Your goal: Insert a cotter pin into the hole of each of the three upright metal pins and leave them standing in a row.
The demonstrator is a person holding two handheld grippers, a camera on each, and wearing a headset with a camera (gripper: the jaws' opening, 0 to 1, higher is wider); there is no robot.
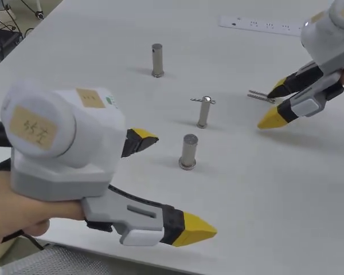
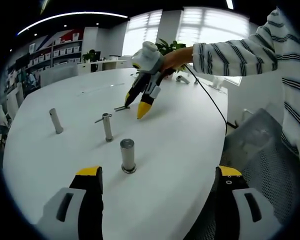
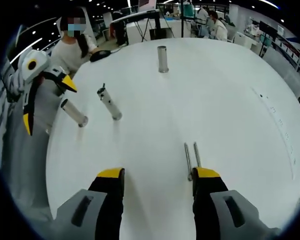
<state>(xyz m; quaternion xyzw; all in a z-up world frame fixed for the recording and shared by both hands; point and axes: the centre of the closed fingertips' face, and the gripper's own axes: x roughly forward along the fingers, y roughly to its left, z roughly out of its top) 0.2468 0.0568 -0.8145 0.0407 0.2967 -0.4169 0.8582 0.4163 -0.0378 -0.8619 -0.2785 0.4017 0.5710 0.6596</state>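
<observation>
White desk [image 1: 92,51], smooth, with a rounded edge. Carries three metal pins standing upright in a slanting line, well apart: far pin [image 1: 156,59], middle pin [image 1: 203,112], near pin [image 1: 188,152]. Shows a cotter pin [image 1: 202,100] crosswise near the top of the middle pin. Bears a loose cotter pin [image 1: 258,95] lying flat to the right of the middle pin, and a white strip [image 1: 264,24] lying flat near the far edge.
</observation>
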